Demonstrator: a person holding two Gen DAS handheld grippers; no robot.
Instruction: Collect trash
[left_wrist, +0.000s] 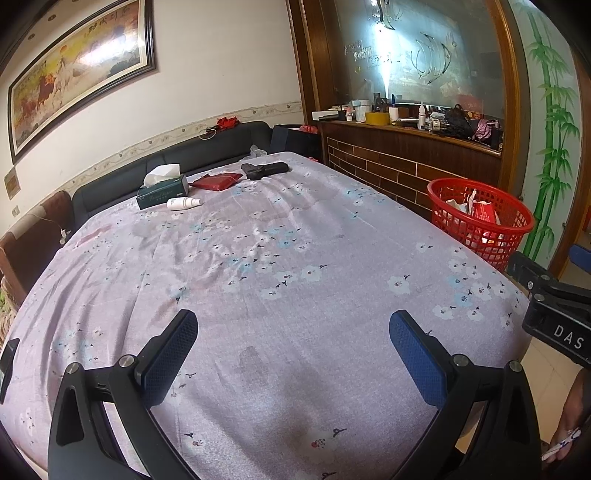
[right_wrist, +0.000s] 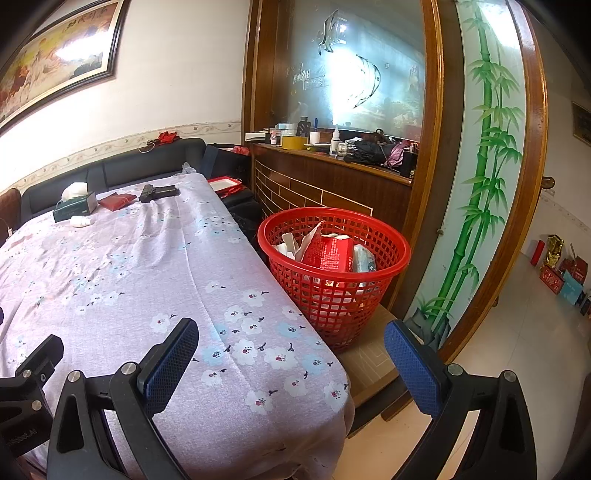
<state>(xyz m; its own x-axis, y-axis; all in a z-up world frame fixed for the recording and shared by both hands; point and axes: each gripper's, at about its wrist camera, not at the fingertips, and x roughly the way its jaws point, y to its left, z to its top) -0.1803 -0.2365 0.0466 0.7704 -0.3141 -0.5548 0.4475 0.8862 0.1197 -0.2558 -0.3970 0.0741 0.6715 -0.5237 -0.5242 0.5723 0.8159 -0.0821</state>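
A red mesh basket (right_wrist: 334, 275) holding one red carton (right_wrist: 328, 253) and crumpled white paper stands just off the right edge of the floral-clothed counter (right_wrist: 122, 266), ahead of the right tongs (right_wrist: 291, 363) and well right of the left tongs (left_wrist: 293, 356). Both tongs hover level over the counter's near edge, spread wide and gripping nothing. At the far left corner lie one tissue box (left_wrist: 162, 190), one white bottle (left_wrist: 183, 203), one red pouch (left_wrist: 217, 181) and one black case (left_wrist: 264, 169).
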